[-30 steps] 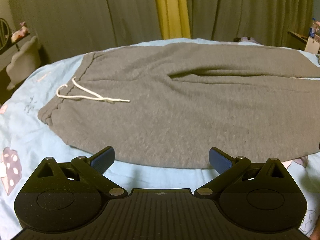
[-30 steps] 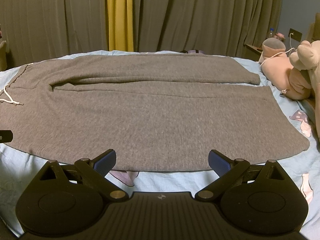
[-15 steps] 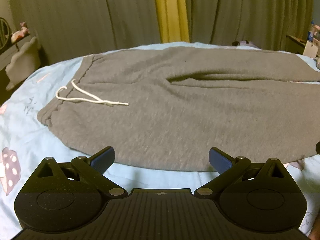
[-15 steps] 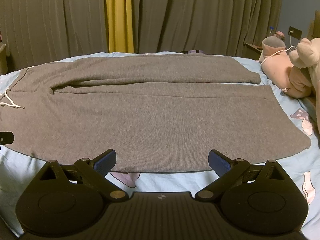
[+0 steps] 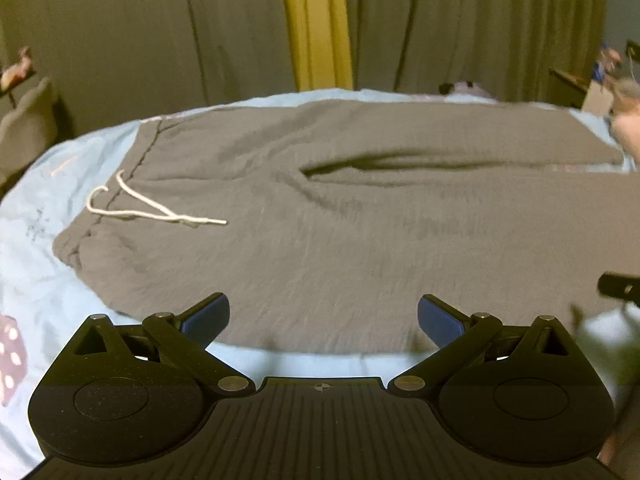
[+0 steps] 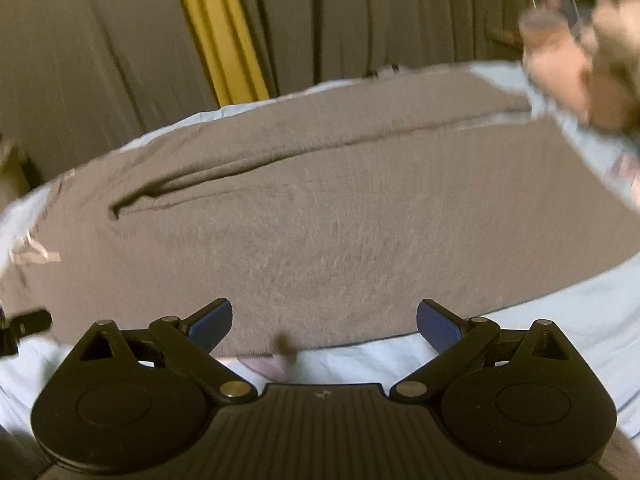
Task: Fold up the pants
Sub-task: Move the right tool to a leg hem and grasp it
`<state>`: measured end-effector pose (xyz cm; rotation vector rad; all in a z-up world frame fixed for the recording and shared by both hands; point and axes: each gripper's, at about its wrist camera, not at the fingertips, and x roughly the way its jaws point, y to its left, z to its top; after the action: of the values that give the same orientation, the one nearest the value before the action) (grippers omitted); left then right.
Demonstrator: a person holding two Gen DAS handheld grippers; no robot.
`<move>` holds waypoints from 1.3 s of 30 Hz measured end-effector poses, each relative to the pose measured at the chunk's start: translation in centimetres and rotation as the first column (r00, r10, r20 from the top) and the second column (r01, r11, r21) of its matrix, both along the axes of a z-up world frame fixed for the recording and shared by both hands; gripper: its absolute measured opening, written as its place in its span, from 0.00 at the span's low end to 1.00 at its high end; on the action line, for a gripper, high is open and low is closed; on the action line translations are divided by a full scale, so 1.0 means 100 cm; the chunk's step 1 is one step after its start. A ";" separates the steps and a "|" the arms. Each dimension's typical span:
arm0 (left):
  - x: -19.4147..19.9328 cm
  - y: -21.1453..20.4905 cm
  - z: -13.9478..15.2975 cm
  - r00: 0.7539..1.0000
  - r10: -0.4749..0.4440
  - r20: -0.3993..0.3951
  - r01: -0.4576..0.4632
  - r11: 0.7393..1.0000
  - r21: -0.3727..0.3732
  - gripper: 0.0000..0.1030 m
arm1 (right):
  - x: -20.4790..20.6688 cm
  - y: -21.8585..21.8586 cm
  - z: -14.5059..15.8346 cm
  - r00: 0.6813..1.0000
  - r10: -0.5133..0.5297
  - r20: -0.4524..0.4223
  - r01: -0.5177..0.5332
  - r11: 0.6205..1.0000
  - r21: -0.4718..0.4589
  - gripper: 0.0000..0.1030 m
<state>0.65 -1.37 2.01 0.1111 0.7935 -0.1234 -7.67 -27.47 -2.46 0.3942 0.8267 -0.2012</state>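
Grey sweatpants lie flat across a light blue bed, waistband at the left with a white drawstring, legs running to the right. They also fill the right wrist view. My left gripper is open and empty, just above the pants' near edge by the seat. My right gripper is open and empty over the near edge of the front leg. The right view is tilted and blurred.
The light blue sheet with mushroom prints surrounds the pants. Dark curtains with a yellow strip hang behind the bed. Plush toys sit at the far right. A bedside shelf stands at the right.
Both grippers moved slightly forward over the pants' near edge. The right view has rolled, tilting the scene and blurring it. Both grippers stay open.
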 end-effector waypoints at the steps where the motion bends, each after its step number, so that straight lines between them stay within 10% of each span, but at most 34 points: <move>1: 0.007 -0.001 0.003 1.000 0.013 0.004 -0.013 1.000 -0.011 1.00 | 0.007 -0.006 -0.003 1.000 -0.016 -0.012 0.016 1.000 0.021 0.96; 12: 0.135 -0.021 -0.024 0.969 0.246 0.026 -0.245 0.968 -0.048 1.00 | 0.046 -0.080 -0.058 0.974 -0.225 -0.022 0.221 0.925 0.308 0.96; 19: 0.171 0.007 -0.062 0.917 0.396 0.041 -0.394 0.917 -0.057 1.00 | 0.079 -0.079 -0.049 0.982 -0.164 -0.093 0.181 0.956 0.232 0.96; 24: 0.180 0.019 -0.073 0.886 0.453 0.105 -0.451 0.892 -0.039 1.00 | 0.154 -0.109 -0.013 0.971 -0.229 0.067 0.209 0.952 0.222 0.95; 31: 0.182 0.025 -0.083 0.877 0.467 0.118 -0.458 0.884 -0.090 1.00 | 0.321 -0.166 -0.016 0.936 -0.349 0.044 0.334 0.920 0.206 0.32; 39: 0.185 0.014 -0.099 0.877 0.452 0.165 -0.447 0.892 -0.067 1.00 | 0.433 -0.196 -0.037 0.889 -0.456 -0.039 0.458 0.881 0.117 0.32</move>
<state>19.12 0.06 -7.92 -0.0905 0.6208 0.3153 35.62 -47.06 -6.12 0.7058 0.7478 -0.5959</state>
